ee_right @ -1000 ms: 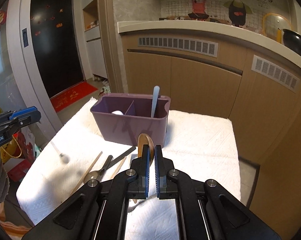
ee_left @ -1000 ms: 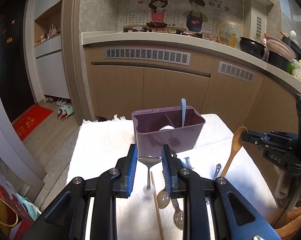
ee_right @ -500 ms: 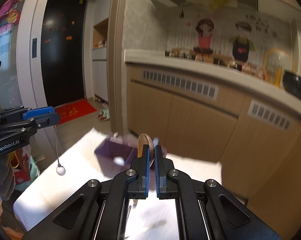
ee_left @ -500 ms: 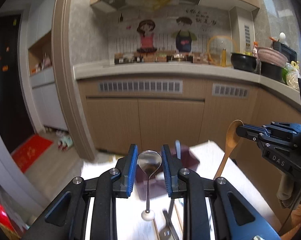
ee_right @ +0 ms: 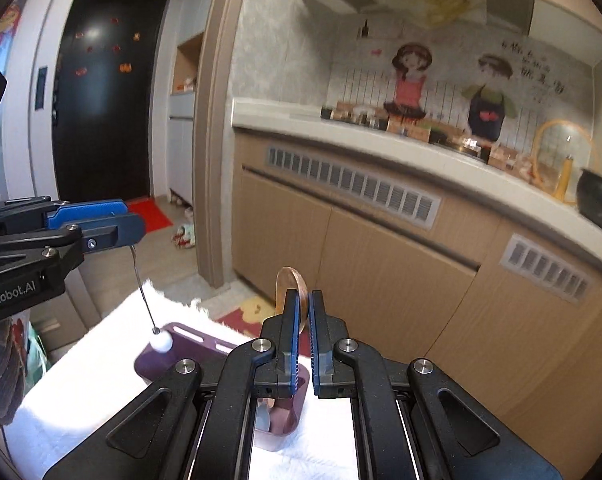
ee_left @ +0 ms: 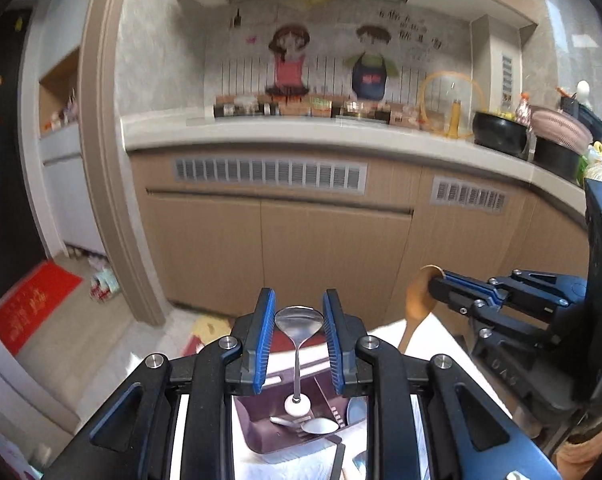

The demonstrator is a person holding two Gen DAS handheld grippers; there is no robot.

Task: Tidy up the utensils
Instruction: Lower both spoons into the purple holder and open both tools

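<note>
My left gripper [ee_left: 299,308] is shut on the bowl of a metal spoon [ee_left: 299,322]. Its thin handle hangs down to a white ball end [ee_left: 297,404] above the purple caddy [ee_left: 257,436], which holds a few spoons [ee_left: 321,426]. My right gripper [ee_right: 304,304] is shut on a wooden spoon [ee_right: 287,286], bowl up, over the caddy's right end [ee_right: 297,396]. In the right wrist view the left gripper [ee_right: 135,224] shows at the left, and the metal spoon's ball [ee_right: 161,342] dangles over the caddy's far rim [ee_right: 189,330]. In the left wrist view the right gripper [ee_left: 435,284] grips the wooden spoon [ee_left: 417,300].
The caddy stands on a table covered with white cloth [ee_right: 93,368]. A dark utensil [ee_left: 338,456] lies on the cloth in front of the caddy. Beyond the table are wooden kitchen cabinets [ee_left: 321,248] and a counter [ee_left: 301,132]; a red mat [ee_left: 33,304] lies on the floor at left.
Both grippers have risen and moved forward with their spoons, from the near side of the caddy to above it. The caddy has dropped to the bottom of both views.
</note>
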